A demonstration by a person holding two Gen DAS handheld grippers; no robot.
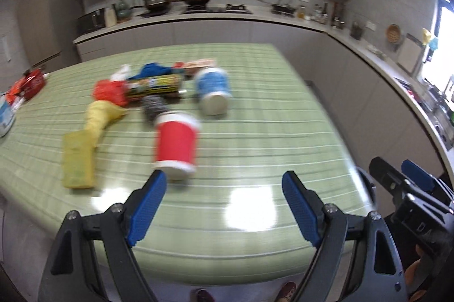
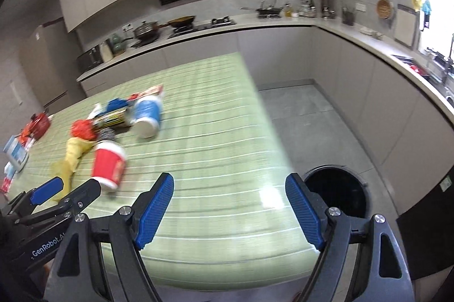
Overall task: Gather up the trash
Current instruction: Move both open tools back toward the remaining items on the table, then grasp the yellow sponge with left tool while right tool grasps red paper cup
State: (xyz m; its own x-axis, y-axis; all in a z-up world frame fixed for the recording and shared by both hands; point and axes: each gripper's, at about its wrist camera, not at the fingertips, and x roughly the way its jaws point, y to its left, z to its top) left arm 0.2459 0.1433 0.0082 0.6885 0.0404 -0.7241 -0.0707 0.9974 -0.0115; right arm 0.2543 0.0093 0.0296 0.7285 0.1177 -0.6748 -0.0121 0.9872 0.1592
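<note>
Both grippers hang over the near edge of the green bench, and nothing is in hand. The left gripper has its jaws wide apart and empty; the right gripper the same, wide and bare.

The trash lies in a loose heap toward the bench's far left: a red cup on its side nearest the left gripper, a blue cup tipped over beyond it, a yellow wrapper, a red scrap and a long printed packet behind. Everything is blurred, so finer detail is lost.

The bin waits on the floor just past the bench's right edge, close by the right gripper.

The red cup looks like the first pick. Best to come in across its body, not along it, and squeeze gently; a paper cup will likely crush or roll away.
</note>
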